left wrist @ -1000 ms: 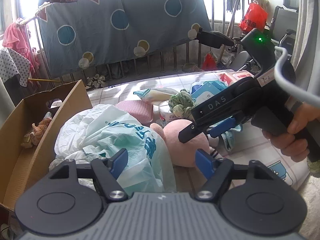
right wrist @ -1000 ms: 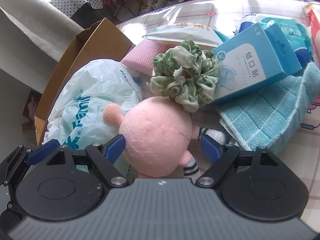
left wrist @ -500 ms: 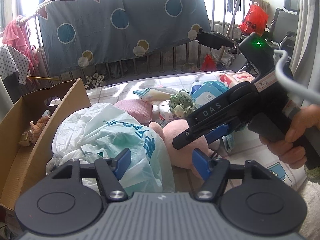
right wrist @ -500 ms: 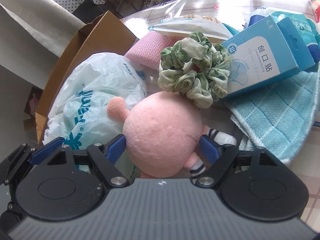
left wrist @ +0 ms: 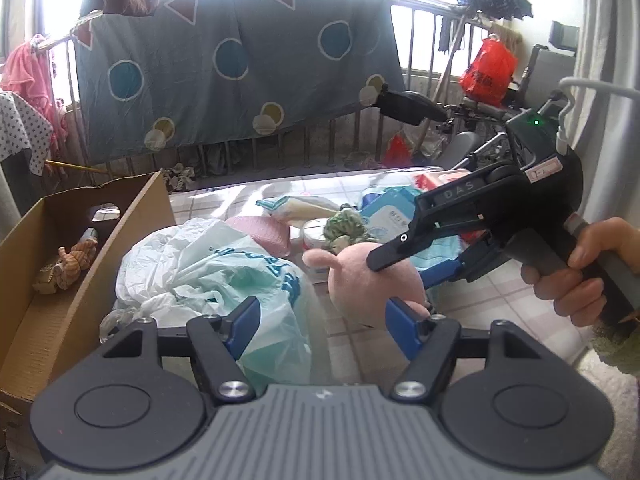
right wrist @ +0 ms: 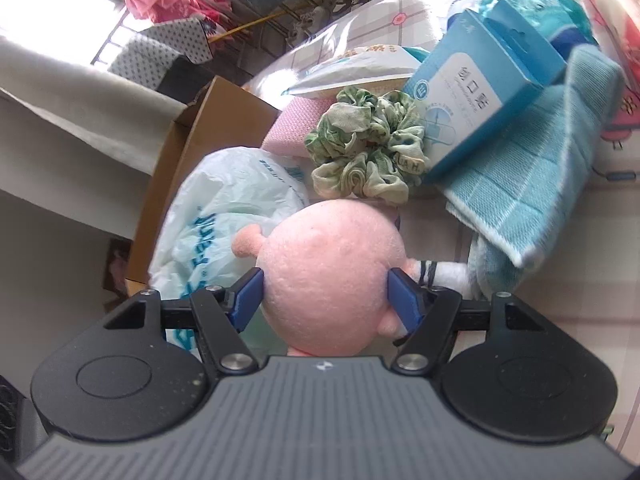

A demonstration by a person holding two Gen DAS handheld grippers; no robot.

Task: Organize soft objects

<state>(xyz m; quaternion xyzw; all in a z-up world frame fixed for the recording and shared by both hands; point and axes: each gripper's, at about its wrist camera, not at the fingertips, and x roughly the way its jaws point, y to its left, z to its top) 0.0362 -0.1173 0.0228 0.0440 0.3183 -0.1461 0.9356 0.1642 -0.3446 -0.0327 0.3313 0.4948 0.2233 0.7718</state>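
Right claw (right wrist: 324, 296): my blue pads sat against both sides of the pink plush toy (right wrist: 332, 272); the jaws had just been closing in on it, and they gripped its round body.
Right claw from the other side: in the left wrist view it (left wrist: 404, 264) came in from the right, one black finger across the top of the toy (left wrist: 372, 280), my hand (left wrist: 576, 276) on the handle.
Left claw (left wrist: 320, 320): my jaws stood partly open with nothing pressed between them; they had narrowed a little just before. One pad (left wrist: 244, 324) hung over the plastic bag, the other was just beside the toy.
Plush toy: it lay on the checked tablecloth (right wrist: 576, 280), its striped leg (right wrist: 436, 272) sticking out to the right, one small pink ear (right wrist: 248, 242) pointing toward the bag.
Plastic bag (left wrist: 216, 276): white and green, crumpled, touching the toy on its left and lying against the cardboard box.
Cardboard box (left wrist: 132, 232): open, at the table's left edge, with a small striped orange toy (left wrist: 72, 260) inside.
Green scrunchie (right wrist: 368, 144): just behind the plush toy, beside the blue carton (right wrist: 484, 88).
Blue towel (right wrist: 532, 184): under the carton, to the right of the toy.
Pink sponge (right wrist: 292, 132): behind the bag, next to the scrunchie.
Background: a grey sheet with blue circles (left wrist: 236, 60) hung over a railing.
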